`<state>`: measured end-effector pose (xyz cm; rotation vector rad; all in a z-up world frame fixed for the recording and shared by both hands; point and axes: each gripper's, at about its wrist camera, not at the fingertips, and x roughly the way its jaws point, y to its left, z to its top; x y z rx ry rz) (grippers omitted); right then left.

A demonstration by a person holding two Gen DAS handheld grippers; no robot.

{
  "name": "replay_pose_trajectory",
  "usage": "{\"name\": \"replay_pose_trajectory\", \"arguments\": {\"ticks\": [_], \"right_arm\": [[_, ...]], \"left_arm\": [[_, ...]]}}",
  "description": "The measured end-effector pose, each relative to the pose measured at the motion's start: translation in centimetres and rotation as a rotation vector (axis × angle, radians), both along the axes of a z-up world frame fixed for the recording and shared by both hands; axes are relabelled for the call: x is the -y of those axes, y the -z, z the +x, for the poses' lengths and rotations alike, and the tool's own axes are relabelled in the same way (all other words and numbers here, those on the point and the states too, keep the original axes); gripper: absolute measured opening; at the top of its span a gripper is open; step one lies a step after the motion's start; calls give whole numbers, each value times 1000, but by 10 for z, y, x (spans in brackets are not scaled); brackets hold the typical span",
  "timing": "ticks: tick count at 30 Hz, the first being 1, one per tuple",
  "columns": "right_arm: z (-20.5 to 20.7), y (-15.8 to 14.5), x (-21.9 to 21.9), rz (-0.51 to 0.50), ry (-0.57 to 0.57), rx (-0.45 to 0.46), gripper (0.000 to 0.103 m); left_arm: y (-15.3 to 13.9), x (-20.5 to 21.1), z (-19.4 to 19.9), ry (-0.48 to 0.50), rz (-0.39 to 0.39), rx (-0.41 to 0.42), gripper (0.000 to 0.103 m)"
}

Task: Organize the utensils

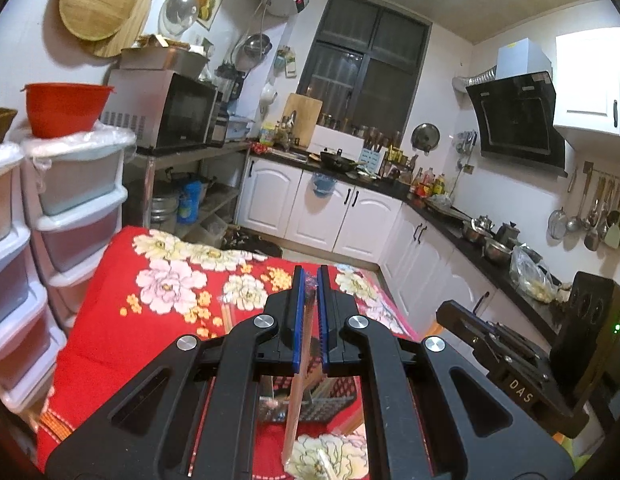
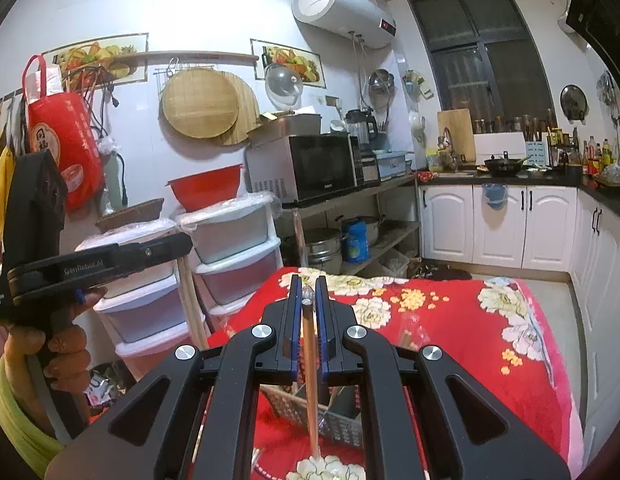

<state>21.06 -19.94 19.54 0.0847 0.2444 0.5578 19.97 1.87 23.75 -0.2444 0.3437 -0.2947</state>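
- While both grippers are hovering over the table, the left gripper (image 1: 310, 276) is clamping one wrapped chopstick pair (image 1: 296, 412); the right gripper (image 2: 309, 286) is pinching another (image 2: 311, 380).
- Their lower ends are dipping toward a mesh caddy (image 2: 334, 426), mostly hidden.
- Red floral cloth (image 2: 470, 344) is covering the kitchen table.

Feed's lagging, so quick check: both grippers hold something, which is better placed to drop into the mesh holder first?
Probably right. The right gripper holds its chopstick pointing down at the mesh holder; the left gripper holds a wrapped pair past it.
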Motion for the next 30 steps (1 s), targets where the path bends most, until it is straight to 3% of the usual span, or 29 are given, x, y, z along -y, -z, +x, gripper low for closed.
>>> {"name": "replay_pose_trajectory", "arguments": {"ticks": [15,24,30], "right_arm": [[21,-31,-10,-2,29,46,7],[38,-34,-11,-14,69,57,7],[53,-23,-10,-19,114,59,7]], "left_arm": [[-40,-6,21,-26,34,31,2],[-43,-7,41,-52,47,36,2],[-27,-11,64,-88,42,34,2]]}}
